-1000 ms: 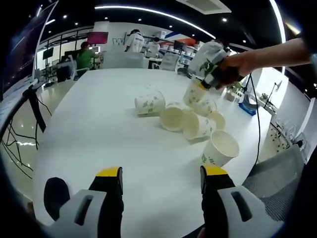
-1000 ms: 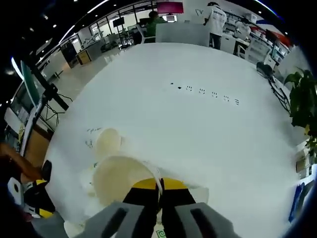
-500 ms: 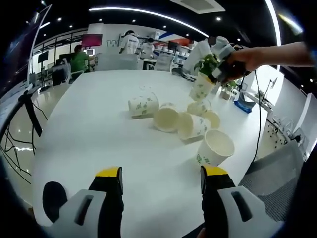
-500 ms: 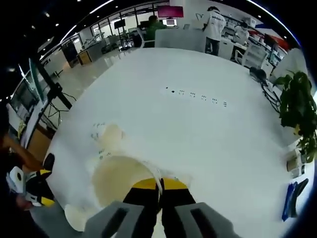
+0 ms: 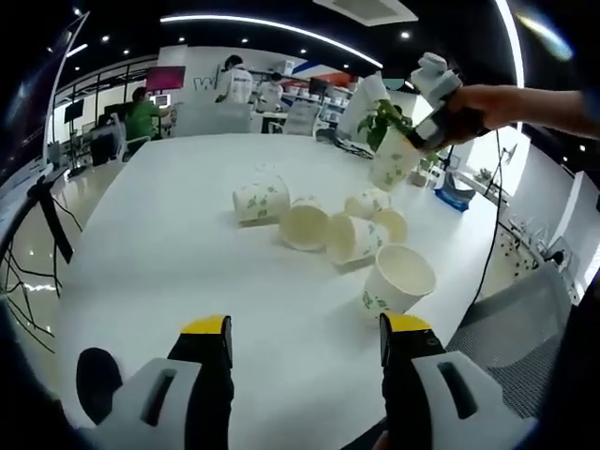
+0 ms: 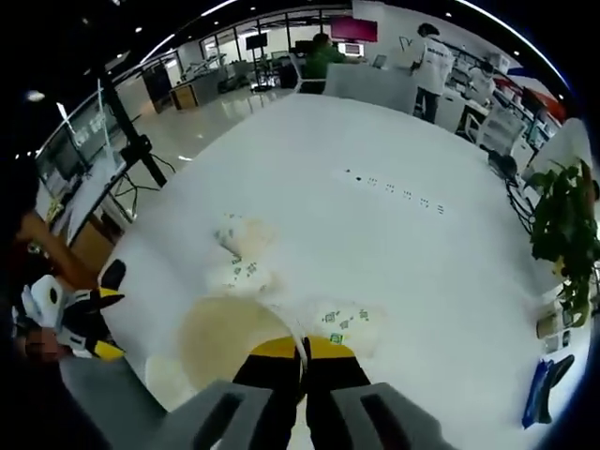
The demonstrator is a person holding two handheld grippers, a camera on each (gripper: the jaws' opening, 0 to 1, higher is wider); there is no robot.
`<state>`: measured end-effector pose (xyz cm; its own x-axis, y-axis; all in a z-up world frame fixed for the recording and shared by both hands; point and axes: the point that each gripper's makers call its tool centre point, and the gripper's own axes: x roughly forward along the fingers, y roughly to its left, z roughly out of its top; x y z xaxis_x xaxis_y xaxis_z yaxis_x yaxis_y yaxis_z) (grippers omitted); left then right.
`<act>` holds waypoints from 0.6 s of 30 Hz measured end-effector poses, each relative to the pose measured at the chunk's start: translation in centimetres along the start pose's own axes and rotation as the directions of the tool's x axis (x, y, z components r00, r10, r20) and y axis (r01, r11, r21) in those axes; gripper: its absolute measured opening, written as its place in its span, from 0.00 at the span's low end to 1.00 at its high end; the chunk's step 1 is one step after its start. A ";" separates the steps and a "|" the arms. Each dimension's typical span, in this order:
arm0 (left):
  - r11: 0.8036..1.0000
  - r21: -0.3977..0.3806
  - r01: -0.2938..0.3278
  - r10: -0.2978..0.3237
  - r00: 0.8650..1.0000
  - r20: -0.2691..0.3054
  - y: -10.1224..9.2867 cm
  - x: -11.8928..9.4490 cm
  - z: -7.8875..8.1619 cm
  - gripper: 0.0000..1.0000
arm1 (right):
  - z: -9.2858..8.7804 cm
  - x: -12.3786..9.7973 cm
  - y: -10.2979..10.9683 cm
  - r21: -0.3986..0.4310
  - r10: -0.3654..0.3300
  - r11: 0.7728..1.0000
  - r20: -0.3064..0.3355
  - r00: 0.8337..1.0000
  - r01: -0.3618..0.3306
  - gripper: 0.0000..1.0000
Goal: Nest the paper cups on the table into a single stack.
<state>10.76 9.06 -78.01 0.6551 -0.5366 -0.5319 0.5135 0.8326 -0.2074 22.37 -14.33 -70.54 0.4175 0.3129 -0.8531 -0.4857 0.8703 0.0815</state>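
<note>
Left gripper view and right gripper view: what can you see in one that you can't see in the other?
The left gripper view shows the left claw open and empty, plus an upright paper cup nearest it. The right gripper view shows the right claw pinching the rim of its held cup up close, and a potted plant beside the table. Both show the white table, the tipped cups and the office behind.

The right gripper [image 5: 433,80] has lifted its paper cup [image 5: 395,159] up off the other cups [image 5: 347,234], toward the upper right of the left gripper view.
</note>
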 end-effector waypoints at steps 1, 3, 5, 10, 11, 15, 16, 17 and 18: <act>1.000 0.000 0.001 -0.001 1.000 0.001 0.0 0.0 0.0 0.63 | 0.1 -0.2 0.6 -0.011 0.011 1.000 0.003 1.000 -0.011 0.00; 1.000 -0.004 0.004 -0.004 1.000 -0.003 -0.1 -0.1 -0.1 0.63 | 0.1 -0.4 1.1 -0.017 0.022 1.000 0.004 1.000 -0.022 0.00; 1.000 -0.004 0.004 -0.004 1.000 -0.005 -0.1 -0.1 -0.1 0.63 | 0.2 -0.8 2.1 -0.024 0.044 0.999 0.003 0.999 -0.044 0.00; 1.000 0.003 0.010 -0.010 1.000 0.000 -0.3 -0.2 0.1 0.63 | -0.1 -2.0 4.7 -0.070 0.077 0.995 -0.015 0.997 -0.078 0.00; 1.000 0.004 0.010 -0.010 1.000 0.000 -0.3 -0.2 0.1 0.63 | -0.2 -1.9 5.1 -0.084 0.087 0.993 -0.020 0.996 -0.088 0.00; 1.000 0.008 0.009 -0.009 1.000 -0.001 -0.1 -0.1 0.0 0.63 | -0.6 -2.0 6.7 -0.115 0.121 0.985 -0.040 0.992 -0.125 0.00; 1.000 0.010 0.009 -0.009 1.000 -0.001 -0.2 -0.1 0.0 0.64 | -0.8 -2.1 7.3 -0.121 0.131 0.983 -0.046 0.990 -0.136 0.00; 1.000 0.011 0.011 -0.011 1.000 -0.001 -0.3 -0.1 0.1 0.64 | -1.0 -1.9 7.9 -0.131 0.146 0.980 -0.055 0.988 -0.152 0.00; 1.000 0.011 0.011 -0.011 1.000 -0.001 -0.3 -0.1 0.1 0.64 | -1.0 -1.9 8.1 -0.134 0.150 0.979 -0.058 0.987 -0.157 0.00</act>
<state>10.53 8.85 -77.81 0.6489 -0.5456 -0.5303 0.5270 0.8250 -0.2040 16.86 -8.30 -68.80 0.2945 0.4174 -0.8597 -0.6436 0.7516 0.1444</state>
